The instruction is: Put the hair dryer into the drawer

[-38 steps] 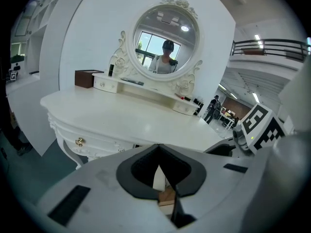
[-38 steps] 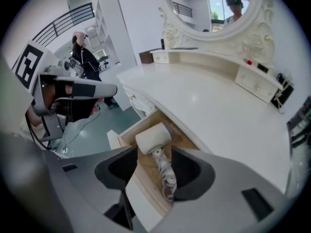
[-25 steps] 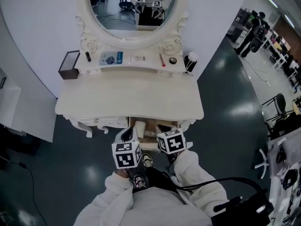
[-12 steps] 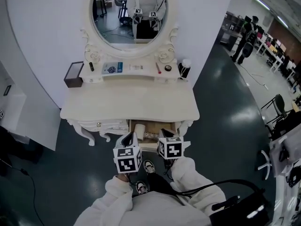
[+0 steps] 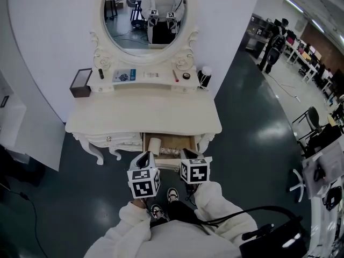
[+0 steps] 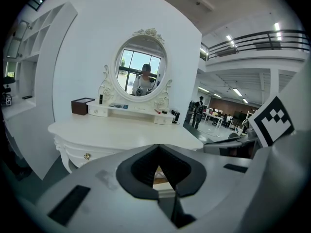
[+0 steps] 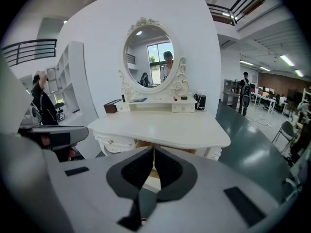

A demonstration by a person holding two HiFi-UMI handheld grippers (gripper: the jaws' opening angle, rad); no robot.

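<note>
The cream dressing table (image 5: 142, 117) has its middle drawer (image 5: 180, 142) pulled open. A white rounded thing (image 5: 155, 144), likely the hair dryer, lies in the drawer's left part among smaller items. My left gripper (image 5: 145, 157) and right gripper (image 5: 187, 154) hover side by side just in front of the drawer, both pointing at it. In the left gripper view the left gripper (image 6: 158, 147) has its pads together with nothing between them. The right gripper (image 7: 153, 148) is likewise shut and empty in the right gripper view.
An oval mirror (image 5: 146, 12) stands at the back over a low shelf (image 5: 145, 79) with small items. A dark box (image 5: 80, 82) sits at the table's left end and a black jar (image 5: 204, 77) at the right. My shoes (image 5: 172, 194) are below the drawer. People (image 5: 271, 47) stand far right.
Both grippers have drawn back a little from the drawer and risen slightly. More of the drawer's inside shows. The head view has tilted up, showing more of the mirror.
</note>
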